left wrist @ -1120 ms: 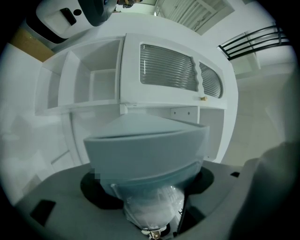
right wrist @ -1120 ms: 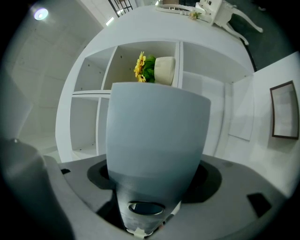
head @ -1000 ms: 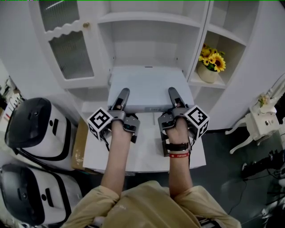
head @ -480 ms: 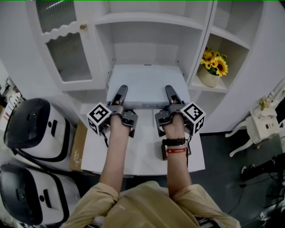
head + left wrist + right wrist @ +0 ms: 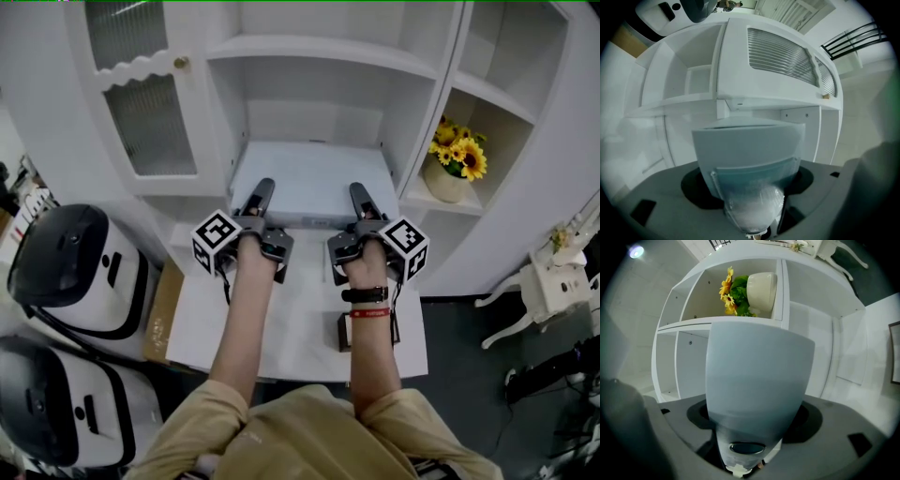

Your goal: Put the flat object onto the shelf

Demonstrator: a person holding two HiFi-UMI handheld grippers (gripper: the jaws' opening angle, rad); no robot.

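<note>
A flat pale grey slab (image 5: 309, 178) lies level, its far end inside the low middle compartment of the white shelf unit (image 5: 309, 52). Both grippers hold its near edge. My left gripper (image 5: 263, 190) is shut on the near left part, one finger lying on top. My right gripper (image 5: 360, 195) is shut on the near right part in the same way. In the left gripper view the slab (image 5: 747, 145) fills the gap between the jaws. The right gripper view shows the slab (image 5: 757, 380) the same way, with the shelf compartments behind it.
A white table (image 5: 300, 319) stands under my arms, with a small dark frame (image 5: 342, 330) lying on it by my right wrist. A sunflower pot (image 5: 455, 164) sits in the right shelf compartment. A ribbed glass door (image 5: 150, 103) is at the left. Two black-and-white machines (image 5: 75, 272) stand on the floor at left.
Both grippers and the slab have moved a little forward toward the shelf opening. The grip on the slab looks unchanged.
</note>
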